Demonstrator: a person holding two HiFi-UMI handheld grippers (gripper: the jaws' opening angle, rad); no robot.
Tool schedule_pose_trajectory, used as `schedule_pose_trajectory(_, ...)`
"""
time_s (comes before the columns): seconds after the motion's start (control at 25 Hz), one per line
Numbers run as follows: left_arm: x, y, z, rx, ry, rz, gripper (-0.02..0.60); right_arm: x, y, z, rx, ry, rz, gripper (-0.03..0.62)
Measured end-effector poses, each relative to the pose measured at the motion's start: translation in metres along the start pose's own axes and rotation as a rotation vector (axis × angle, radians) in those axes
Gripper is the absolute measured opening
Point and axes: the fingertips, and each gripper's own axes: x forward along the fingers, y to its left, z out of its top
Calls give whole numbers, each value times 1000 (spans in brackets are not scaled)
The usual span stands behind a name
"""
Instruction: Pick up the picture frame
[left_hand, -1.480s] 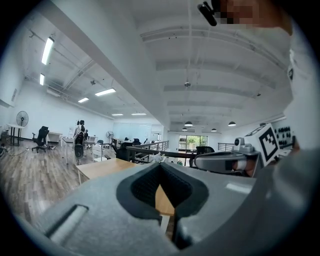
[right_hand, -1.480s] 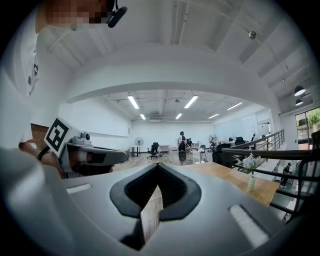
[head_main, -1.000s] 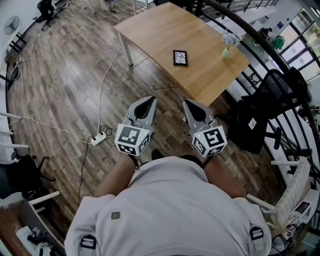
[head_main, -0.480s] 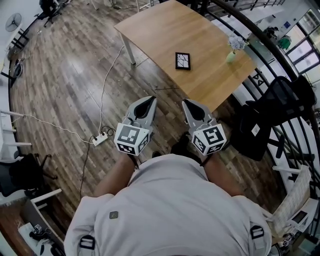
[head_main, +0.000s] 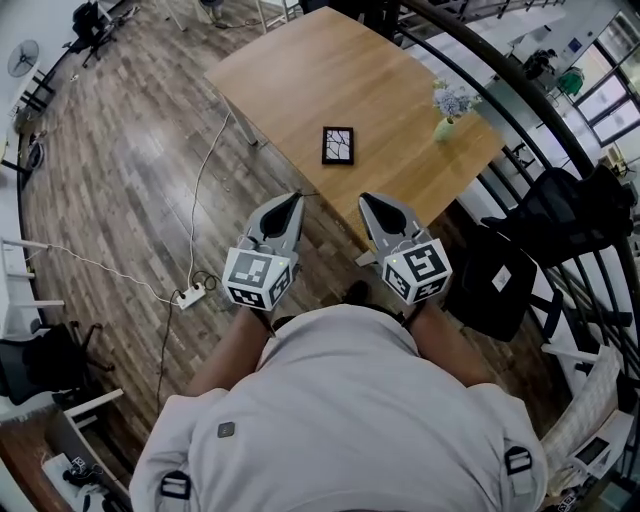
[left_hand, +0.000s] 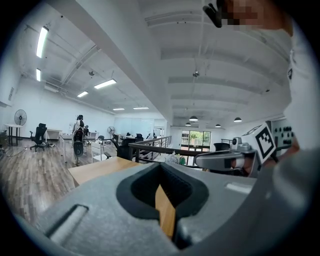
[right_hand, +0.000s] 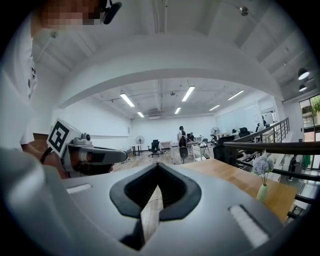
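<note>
Wooden table (head_main: 300, 70) ahead of us, seen corner-on from the head view. We stand on plank flooring, a little short of its near edge.

Picture frame (head_main: 338, 145): dark border, lying flat on the tabletop. It sits toward the near edge, roughly midway along it and a little in from it. Nothing touches it.

Small vase of pale flowers (head_main: 447, 125) stands upright near the right corner of the tabletop, well apart from the frame. In the right gripper view the same vase shows at the right, with a black railing (right_hand: 270, 146) behind it.

Left gripper (head_main: 292, 198): held out in front of us, pointing toward the table. In the head view its tip is over the floor, short of the near edge. Jaws clenched, pads together, nothing between them. Its own view shows only a thin slit, with wood colour beyond it.

Right gripper (head_main: 366, 198): beside the left one, with a gap between the two, and also pointing at the table. In the head view its tip lines up with the near edge. We cannot tell whether it is over the tabletop. Jaws clenched, nothing held.

The frame lies beyond both tips, between their lines, and apart from both.

On the floor to our left we note a white power strip (head_main: 190, 296) with a cable trailing from it. To our right, beside the railing, is a black bag (head_main: 495, 285).
</note>
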Motion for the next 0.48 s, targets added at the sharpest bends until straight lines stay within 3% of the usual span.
schedule_pose_trajectory(0.24,53,-24,0,10,13,-22,3,-19,-69,-4,50,-5,-50,9)
schedule_pose_trajectory(0.48,83,-29,-1,1,36,-37,3,-27,-103,-6,87,-6,-85,9)
